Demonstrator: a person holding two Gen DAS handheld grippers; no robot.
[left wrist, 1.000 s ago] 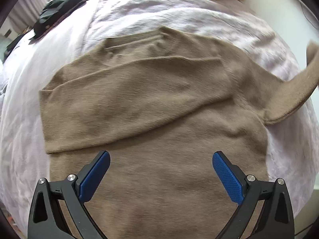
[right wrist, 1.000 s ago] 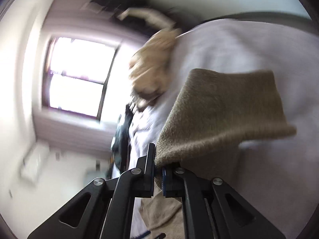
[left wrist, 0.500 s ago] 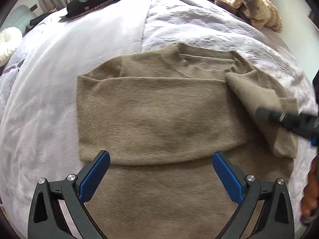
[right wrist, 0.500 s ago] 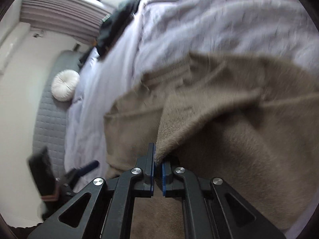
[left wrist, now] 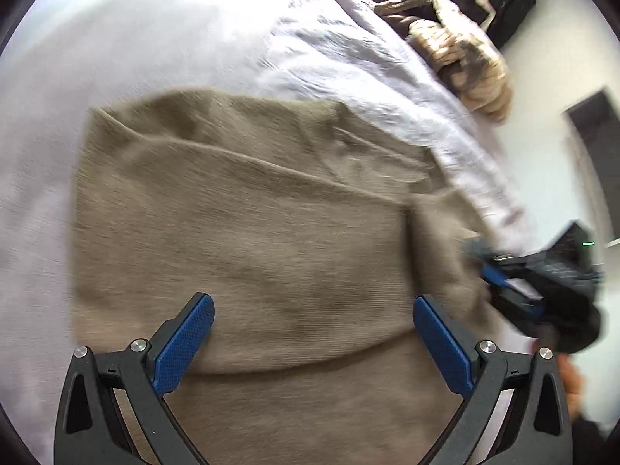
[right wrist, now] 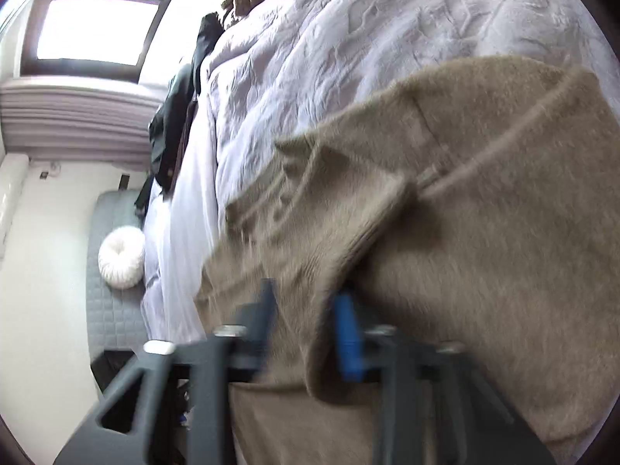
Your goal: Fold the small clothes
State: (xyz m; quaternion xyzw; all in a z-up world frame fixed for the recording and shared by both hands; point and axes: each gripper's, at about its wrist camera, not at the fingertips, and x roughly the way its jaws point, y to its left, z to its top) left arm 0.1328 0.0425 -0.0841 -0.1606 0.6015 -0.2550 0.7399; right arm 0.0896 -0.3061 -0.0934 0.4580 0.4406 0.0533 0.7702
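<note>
A tan knitted sweater (left wrist: pixel 252 232) lies flat on the pale lilac bed cover (left wrist: pixel 155 38), its left sleeve folded across the chest. My left gripper (left wrist: pixel 310 329) hovers open over the sweater's lower half, with nothing between its blue pads. At the sweater's right edge, blurred, my right gripper (left wrist: pixel 500 283) lies low on the right sleeve (left wrist: pixel 438 252). In the right wrist view its jaws (right wrist: pixel 306 317) stand slightly parted and blurred. The folded sleeve (right wrist: pixel 329 232) lies between them, on top of the sweater's body (right wrist: pixel 484 252).
A heap of beige and brown clothes (left wrist: pixel 465 46) sits at the bed's far right. Dark garments (right wrist: pixel 174 116) lie along the far bed edge. A white round cushion (right wrist: pixel 122 259) rests on a grey padded bench (right wrist: pixel 112 310) beside the bed. A hand (left wrist: pixel 569 376) shows at the right.
The right gripper carried the right sleeve down and inward onto the sweater, and its jaws have parted from a tight pinch. The left gripper swung over the sweater and stayed open.
</note>
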